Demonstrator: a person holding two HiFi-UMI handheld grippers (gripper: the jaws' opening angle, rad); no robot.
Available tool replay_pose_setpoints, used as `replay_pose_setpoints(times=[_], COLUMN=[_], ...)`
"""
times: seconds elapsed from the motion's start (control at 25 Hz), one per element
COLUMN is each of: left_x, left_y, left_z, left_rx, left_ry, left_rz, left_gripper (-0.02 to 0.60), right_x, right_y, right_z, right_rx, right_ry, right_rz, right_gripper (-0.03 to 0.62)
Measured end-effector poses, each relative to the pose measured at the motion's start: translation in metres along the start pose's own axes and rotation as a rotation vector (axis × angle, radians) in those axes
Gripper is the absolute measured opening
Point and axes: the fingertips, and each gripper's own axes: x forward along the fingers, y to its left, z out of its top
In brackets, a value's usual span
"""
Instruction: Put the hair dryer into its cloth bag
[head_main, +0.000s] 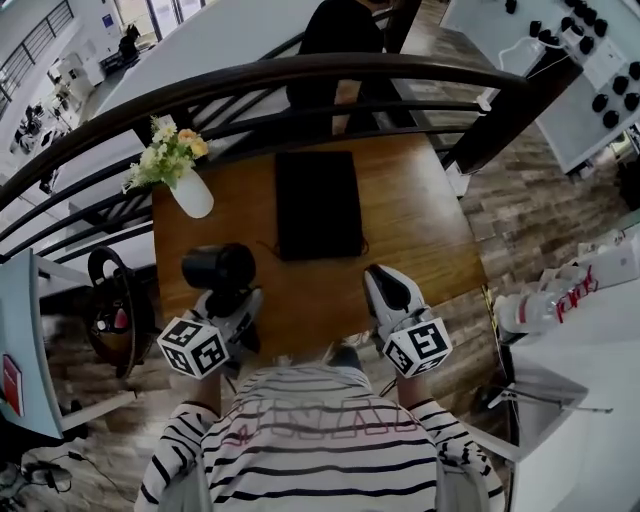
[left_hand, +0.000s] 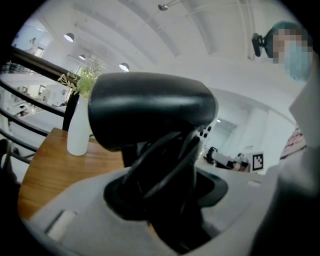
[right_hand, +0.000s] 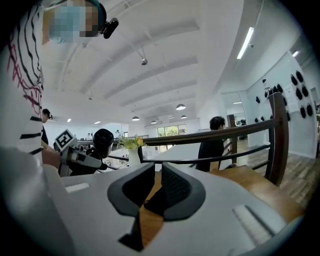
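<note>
Left gripper (left_hand: 165, 200): my jaws are clamped on the black plastic hair dryer (left_hand: 150, 110) by its cord-wrapped handle. Handle upright, barrel crosswise, over the brown wooden table (head_main: 420, 230). Right gripper (right_hand: 156, 177): jaws narrowly apart, empty. Flat black cloth bag (head_main: 318, 205) lies mid-table (long axis away from me).

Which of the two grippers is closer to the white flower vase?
Left. The left gripper, holding the hair dryer, sits just on the near side of the vase; the right gripper is off at the table's other side.
</note>
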Motion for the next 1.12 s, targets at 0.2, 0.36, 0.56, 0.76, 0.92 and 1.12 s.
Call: replay_pose_setpoints(times=[0.2,0.36,0.56,0.76,0.92,1.12], left_x=[0.037,0.062,0.08,0.087,0.087,0.085], left_y=[-0.021,-0.026,-0.021,-0.015,-0.009,-0.002], left_z=[0.001,-0.006,-0.02,-0.035,-0.049,-0.06], left_rx=[-0.026,-0.035,-0.066,-0.083,-0.083,-0.07], left_ry=[-0.026,-0.024,-0.014,0.003,0.022,0.046], left_rz=[0.046,0.076,0.113,0.163,0.207,0.245], left_gripper=[0.228,0.227,0.227,0.225,0.225,0.225], right_x=[0.014,0.033,0.061,0.09,0.11,0.126], right_y=[-0.041,-0.062,-0.077,-0.085,-0.088,-0.088], right_z=[-0.021,-0.056,-0.109,-0.155,-0.186,-0.215], right_rx=[-0.118,-0.236,-0.408,-0.565,-0.716,-0.853], right_ry=[0.12,0.24,0.39,0.51,0.587,0.645], right_rz=[0.088,0.166,0.264,0.376,0.463,0.55], right_gripper=[0.08,0.111,0.137,0.14,0.14,0.14])
